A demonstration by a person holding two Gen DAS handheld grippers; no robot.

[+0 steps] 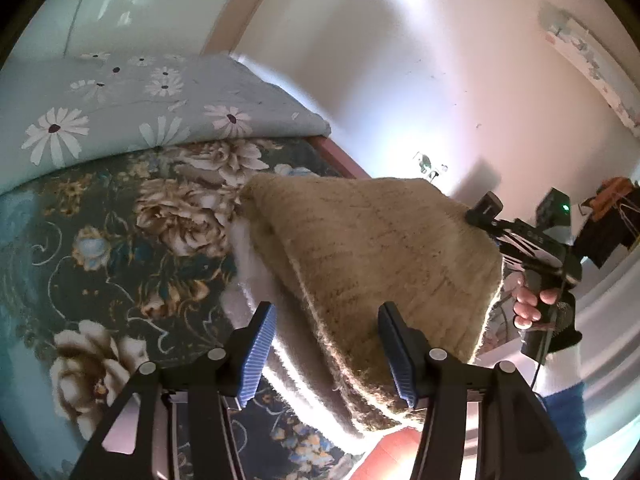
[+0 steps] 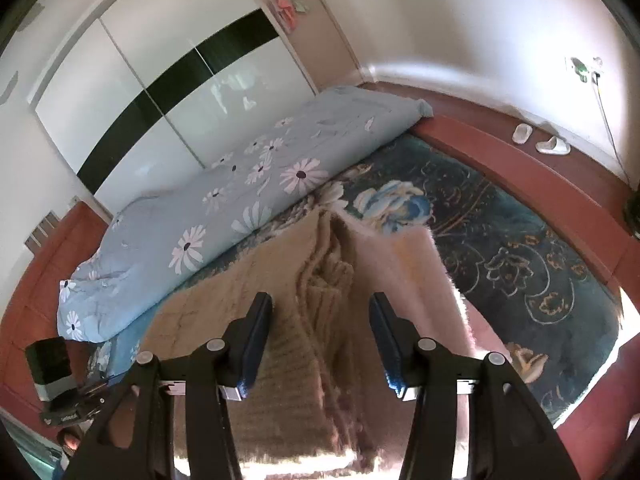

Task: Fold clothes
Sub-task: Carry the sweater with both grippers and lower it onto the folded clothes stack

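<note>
Clearly both pairs of tongs stand spread, pinching nothing. Low in the left view, the left tongs [image 1: 326,350] straddle the tan knit sweater [image 1: 372,248], seemingly lining up on its edge. Low centre in the right view, the right tongs [image 2: 318,344] hover over bunched folds. The sweater lies on the floral bed [image 2: 520,240], beside a daisy-print duvet [image 2: 224,208] further back. Its sleeves and hem are cut off.

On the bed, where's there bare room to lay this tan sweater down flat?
Free: the dark floral bedspread between the tan sweater and the red bed frame. Crowded: the far side, where the folded daisy quilt lies along the wardrobe. Both grippers, left and right, are open.
</note>
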